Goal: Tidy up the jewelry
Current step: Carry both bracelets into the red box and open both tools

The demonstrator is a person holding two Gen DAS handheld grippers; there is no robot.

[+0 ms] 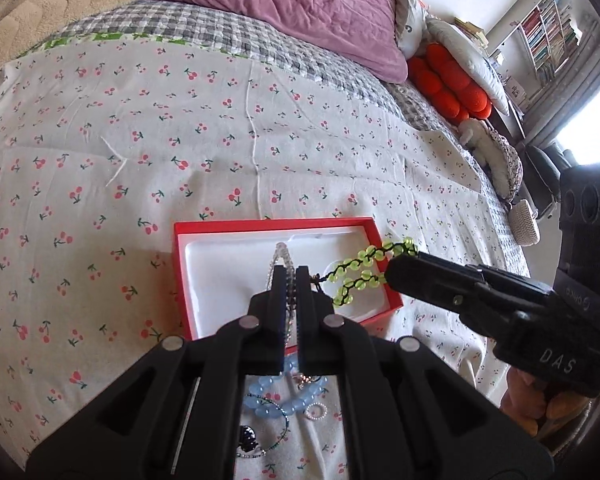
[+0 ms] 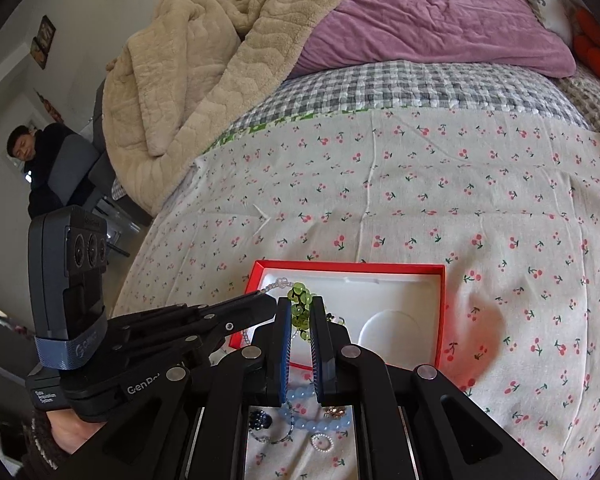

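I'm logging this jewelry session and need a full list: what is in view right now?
Red box: one, white-lined, on the bedspread.
Green bead bracelet: one, over the box, in the right gripper.
Clear bead strand: one, over the box, in the left gripper.
Blue bead bracelet: one, pale, on the bedspread near the box.
Small ring: one, silvery, beside it.
Cherry bedspread: one, white.
Left gripper: black.
Right gripper: black.
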